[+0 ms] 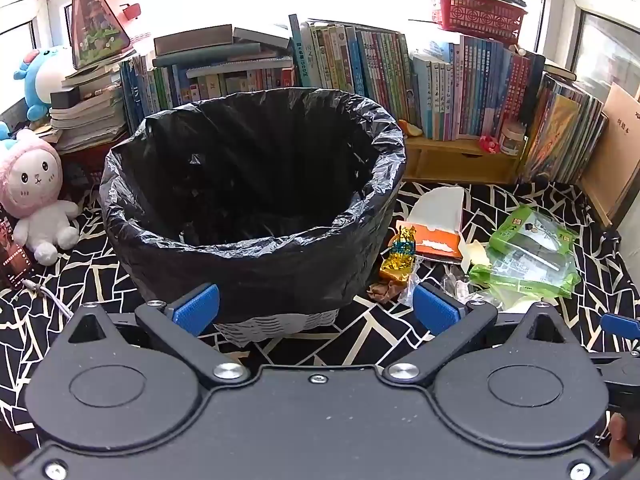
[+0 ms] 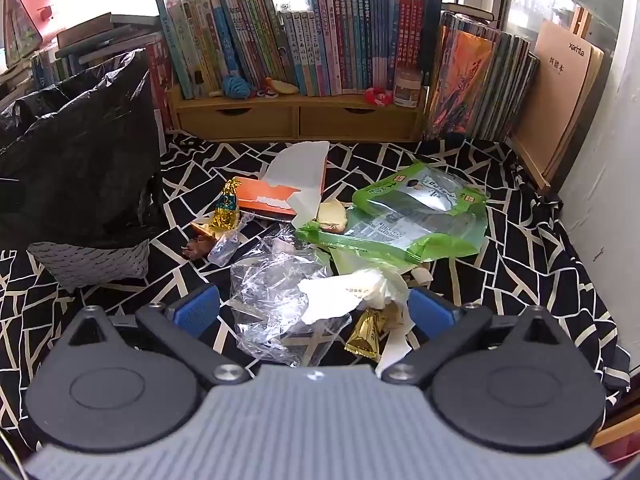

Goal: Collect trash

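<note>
While grippers gape, trash (image 2: 304, 280) beside bin (image 2: 80, 168)

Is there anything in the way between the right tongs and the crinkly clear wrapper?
Nothing visible blocks it. The right tongs are wide open with the clear wrapper lying right between and ahead of them on the cloth. A white crumpled paper rests on the wrapper's right side.
</note>
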### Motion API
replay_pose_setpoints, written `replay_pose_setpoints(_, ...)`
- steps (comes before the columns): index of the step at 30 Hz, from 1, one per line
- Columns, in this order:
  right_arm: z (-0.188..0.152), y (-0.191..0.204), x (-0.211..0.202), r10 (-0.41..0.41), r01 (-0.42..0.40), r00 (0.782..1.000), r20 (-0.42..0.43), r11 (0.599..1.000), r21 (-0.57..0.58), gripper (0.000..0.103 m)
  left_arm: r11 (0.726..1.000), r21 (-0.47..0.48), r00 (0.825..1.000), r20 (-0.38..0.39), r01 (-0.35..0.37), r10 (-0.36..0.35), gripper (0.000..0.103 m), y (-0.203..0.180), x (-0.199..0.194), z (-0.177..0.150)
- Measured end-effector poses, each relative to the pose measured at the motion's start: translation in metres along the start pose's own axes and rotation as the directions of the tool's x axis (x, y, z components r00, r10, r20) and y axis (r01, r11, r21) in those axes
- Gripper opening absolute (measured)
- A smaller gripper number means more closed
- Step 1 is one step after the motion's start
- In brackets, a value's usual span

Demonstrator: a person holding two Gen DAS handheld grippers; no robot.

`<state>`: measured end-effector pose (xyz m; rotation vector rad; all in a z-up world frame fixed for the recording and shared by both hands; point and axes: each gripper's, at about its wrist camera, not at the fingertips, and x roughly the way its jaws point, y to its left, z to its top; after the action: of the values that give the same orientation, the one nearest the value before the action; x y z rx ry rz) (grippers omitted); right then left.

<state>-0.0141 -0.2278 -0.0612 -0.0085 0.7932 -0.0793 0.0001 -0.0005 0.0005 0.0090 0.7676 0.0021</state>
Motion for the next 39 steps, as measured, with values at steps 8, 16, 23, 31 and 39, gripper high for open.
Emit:
replay_pose_setpoints(8, -0.0003, 0.0005, -0.0003, 0.001, -0.001, 1.000, -0.002, 1.000, 0.001, 0.103, 1.000, -0.009, 1.000, 0.014, 0.006, -0.006, 0.103, -0.0006, -0.0016, 0.0030)
replay_pose_setpoints(16, 0.0005, 0.0014, -0.0002, -0.003, 0.003, 1.000, 0.001, 1.000, -0.001, 0.103, 1.000, -0.007, 1.000, 0.014, 0.005, -0.005, 0.103, -0.0002, -0.0013, 0.0020)
replay_pose_setpoints(23, 0.0006, 0.0018, -0.0025, 0.001, -0.001, 1.000, 0.002, 1.000, -0.002, 0.103, 1.000, -0.008, 1.000, 0.014, 0.005, -0.005, 0.103, 0.0004, -0.0047, 0.0035)
replay_pose_setpoints(31, -0.0006, 0.0046, -0.0006, -0.007, 0.007, 1.000, 0.011, 1.000, -0.003, 0.103, 1.000, -0.014, 1.000, 0.013, 0.004, -0.004, 0.103, 0.0035, -0.0020, 0.0034)
replay_pose_setpoints(39, -0.0002, 0.0031, -0.0008, -0.008, 0.008, 1.000, 0.014, 1.000, -0.004, 0.103, 1.000, -0.016, 1.000, 0.013, 0.005, -0.005, 0.103, 0.0041, -0.0020, 0.0039)
